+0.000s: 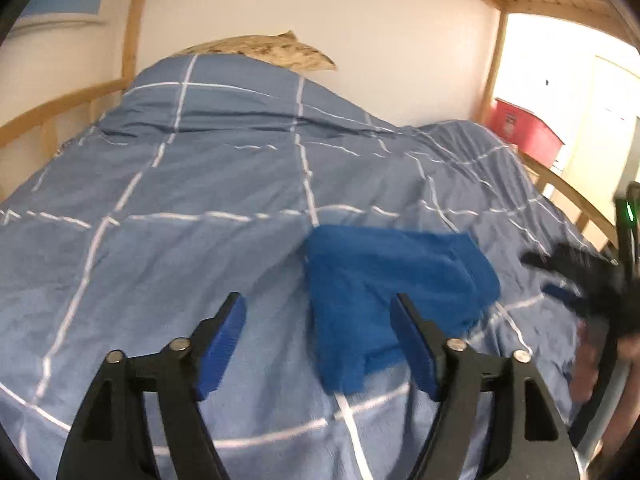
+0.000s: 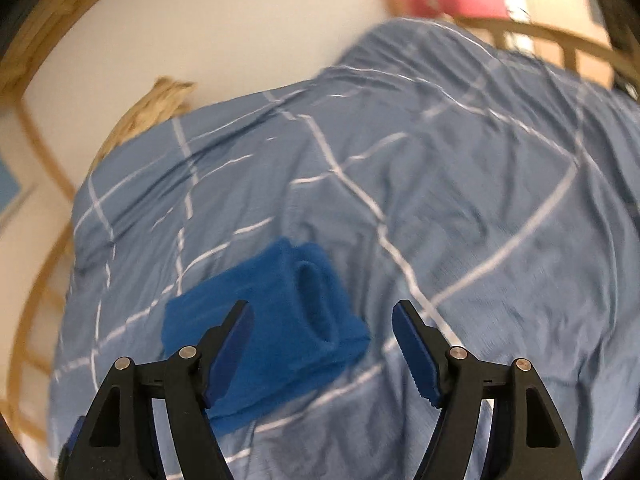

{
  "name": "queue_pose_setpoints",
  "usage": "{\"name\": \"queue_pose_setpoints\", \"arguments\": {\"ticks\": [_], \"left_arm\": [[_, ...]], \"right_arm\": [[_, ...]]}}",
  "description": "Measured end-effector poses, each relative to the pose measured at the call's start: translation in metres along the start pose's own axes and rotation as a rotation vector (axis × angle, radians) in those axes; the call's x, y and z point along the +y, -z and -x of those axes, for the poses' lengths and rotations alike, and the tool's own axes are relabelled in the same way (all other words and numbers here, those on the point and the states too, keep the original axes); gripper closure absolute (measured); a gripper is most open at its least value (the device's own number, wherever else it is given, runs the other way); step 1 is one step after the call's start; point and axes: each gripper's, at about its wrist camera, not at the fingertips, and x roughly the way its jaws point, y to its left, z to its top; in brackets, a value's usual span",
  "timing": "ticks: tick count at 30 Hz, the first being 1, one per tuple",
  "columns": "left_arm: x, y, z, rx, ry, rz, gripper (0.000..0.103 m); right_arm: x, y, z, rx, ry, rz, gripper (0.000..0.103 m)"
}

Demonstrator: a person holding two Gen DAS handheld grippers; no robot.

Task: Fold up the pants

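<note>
Your L gripper [image 1: 318,312] is wide open, nothing between the pads, touching nothing. It hangs above the bed, angled down at the duvet [image 1: 180,184], w/ the folded pants [image 1: 384,280] just ahead: the right-hand finger [image 1: 416,344] overlaps the bundle's near edge in the left wrist view, but it looks clear of the cloth, not pressing it.

Your R gripper [image 2: 322,316] is spread wide too, empty, no contact w/ anything. In its own view it points down at the bed, rolled so the whole scene sits tilted. The pants [image 2: 280,312] lie low and left of centre there, partly behind the left-hand finger [image 2: 232,340]; the right-hand finger is over bare duvet [image 2: 460,184].

From the left wrist cam, that R gripper [image 1: 560,276] shows at the far right edge, smeared by blur – prob. apart from the pants, hard to say more.

Pants: a compact bright-blue folded bundle, flat on the blue checked duvet, near the front of the bed, w/ a rolled opening facing up on one side. Pillow [image 1: 276,50] sits at the far end by the wall.
</note>
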Motion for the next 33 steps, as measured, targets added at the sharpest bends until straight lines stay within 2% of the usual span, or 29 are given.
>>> {"name": "queue_pose_setpoints", "arguments": {"ticks": [2, 5, 9, 14, 19, 22, 28, 33], "left_arm": [[-0.002, -0.010, -0.004, -0.005, -0.034, -0.041, 0.020], [0.002, -0.024, -0.016, 0.022, -0.072, -0.046, 0.018], [0.009, -0.037, -0.045, 0.109, -0.034, -0.009, 0.018], [0.008, -0.038, -0.082, 0.203, 0.011, -0.014, 0.018], [0.009, -0.033, -0.114, 0.273, 0.027, 0.032, 0.018], [0.003, -0.029, -0.125, 0.295, 0.041, 0.020, 0.018], [-0.016, -0.024, -0.138, 0.306, 0.037, -0.062, 0.018], [-0.026, -0.022, -0.151, 0.312, 0.030, -0.110, 0.018]], "right_arm": [[-0.002, 0.001, -0.005, -0.007, 0.031, 0.013, 0.026], [0.008, -0.003, -0.019, 0.032, 0.003, 0.074, 0.026], [0.018, -0.008, -0.037, 0.078, -0.001, 0.116, 0.026], [0.027, -0.016, -0.072, 0.191, -0.034, 0.161, 0.026], [0.029, -0.016, -0.090, 0.230, -0.010, 0.248, 0.026], [0.025, -0.017, -0.096, 0.249, -0.019, 0.276, 0.026], [0.005, -0.023, -0.115, 0.300, -0.070, 0.221, 0.016], [-0.008, -0.021, -0.128, 0.333, -0.129, 0.157, 0.016]]}}
